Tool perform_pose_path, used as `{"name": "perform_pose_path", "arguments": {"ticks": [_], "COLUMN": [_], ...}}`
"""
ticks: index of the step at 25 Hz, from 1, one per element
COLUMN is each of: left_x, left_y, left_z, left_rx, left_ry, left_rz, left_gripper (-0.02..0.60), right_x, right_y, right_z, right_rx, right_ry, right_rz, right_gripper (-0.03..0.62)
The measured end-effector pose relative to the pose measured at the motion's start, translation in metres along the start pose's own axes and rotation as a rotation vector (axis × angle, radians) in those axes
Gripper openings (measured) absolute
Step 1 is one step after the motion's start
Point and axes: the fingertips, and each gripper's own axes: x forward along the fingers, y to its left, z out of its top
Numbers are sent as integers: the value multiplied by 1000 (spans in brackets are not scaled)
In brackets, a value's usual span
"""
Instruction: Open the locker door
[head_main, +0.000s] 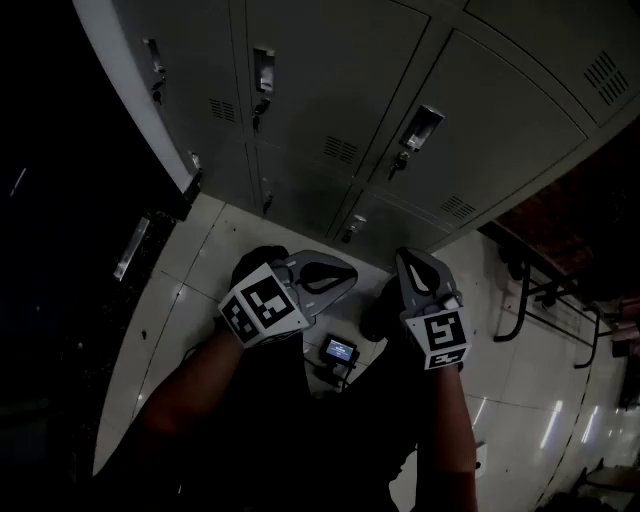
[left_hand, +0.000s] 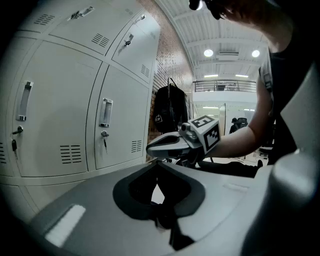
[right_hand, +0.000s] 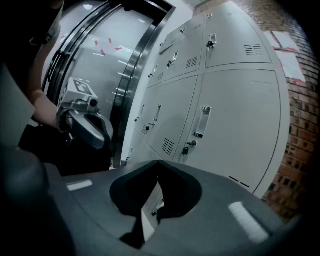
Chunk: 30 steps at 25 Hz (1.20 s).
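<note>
A bank of grey lockers (head_main: 330, 90) stands in front of me, every door in sight closed. The nearest doors carry recessed handles (head_main: 422, 125) with keys hanging under them. In the right gripper view one such door (right_hand: 235, 120) with its handle (right_hand: 201, 122) lies just ahead to the right. The left gripper view has two doors at its left, with a handle (left_hand: 105, 113) on the nearer one. My left gripper (head_main: 350, 272) and right gripper (head_main: 403, 256) hang side by side over the floor, short of the lockers. Both are shut, empty and touching nothing.
A small device with a lit screen (head_main: 340, 350) sits low between my arms. Dark metal bench frames (head_main: 525, 300) stand on the pale tiled floor (head_main: 200, 280) to the right. A black backpack (left_hand: 170, 107) hangs by a brick wall past the lockers.
</note>
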Motion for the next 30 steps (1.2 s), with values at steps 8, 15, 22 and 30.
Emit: {"name": "perform_pose_path", "arguments": {"ticks": [8, 15, 22, 30], "left_x": [-4, -8, -12, -13], "left_y": [-1, 1, 3, 3], "left_z": [5, 7, 8, 7], "left_rx": [-2, -11, -25, -21], "left_ry": [-10, -33, -49, -45], "left_rz": [-18, -19, -18, -19], "left_gripper": [12, 12, 12, 12], "right_x": [53, 102, 134, 120], "right_y": [-36, -74, -89, -78], "right_z": [1, 13, 17, 19], "right_rx": [-229, -623, -977, -989], "right_ry": [156, 327, 446, 397], "right_rz": [-131, -274, -341, -380], "right_gripper": [25, 106, 116, 41]}}
